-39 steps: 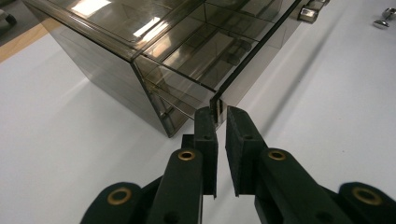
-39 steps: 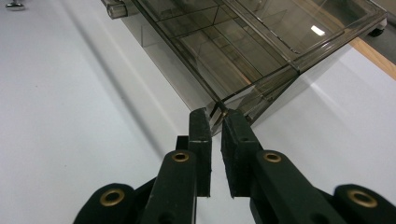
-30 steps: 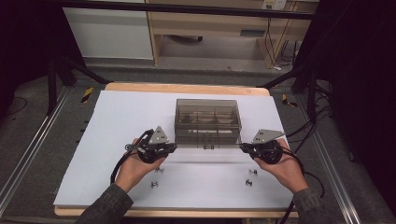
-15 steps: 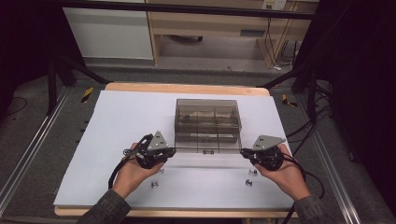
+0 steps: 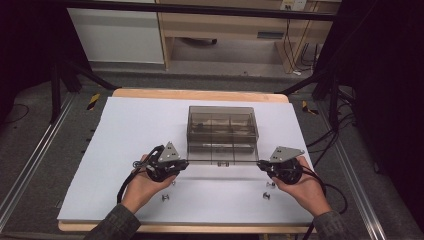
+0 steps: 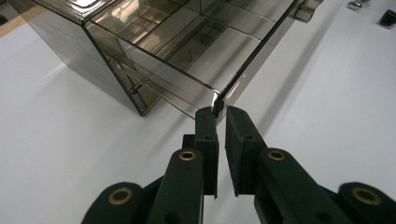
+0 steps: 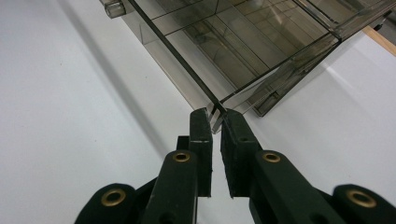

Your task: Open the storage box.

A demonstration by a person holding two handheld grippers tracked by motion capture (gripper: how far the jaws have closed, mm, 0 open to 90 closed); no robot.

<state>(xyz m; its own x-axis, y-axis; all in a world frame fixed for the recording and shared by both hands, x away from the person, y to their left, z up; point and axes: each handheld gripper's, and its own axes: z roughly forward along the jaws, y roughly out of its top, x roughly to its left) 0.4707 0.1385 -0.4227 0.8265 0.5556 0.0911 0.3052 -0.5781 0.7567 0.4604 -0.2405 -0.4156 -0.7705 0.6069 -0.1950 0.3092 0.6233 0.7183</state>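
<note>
A smoky clear compartment box [image 5: 222,127] stands mid-table on the white sheet [image 5: 125,140]. Its hinged lid [image 5: 222,161] is swung out toward the person, and each gripper holds one front corner. My left gripper [image 5: 184,162] is shut on the lid's left corner. In the left gripper view, the two pads of that gripper [image 6: 218,112] pinch the thin lid edge [image 6: 252,51]. My right gripper [image 5: 260,164] is shut on the right corner. The right gripper view has its tips [image 7: 215,115] clamped on the lid edge [image 7: 173,51]. Dividers show through the lid.
Small metal parts [image 5: 166,197] [image 5: 267,195] lie on the sheet near the front edge, between the hands. The wooden table edge [image 5: 200,94] borders the sheet at the back. Metal rails [image 5: 30,165] run along both sides. Cables trail from each gripper.
Both grippers keep their pinch on the lid corners. The right hand has drifted slightly toward the near edge; the left looks unmoved.
</note>
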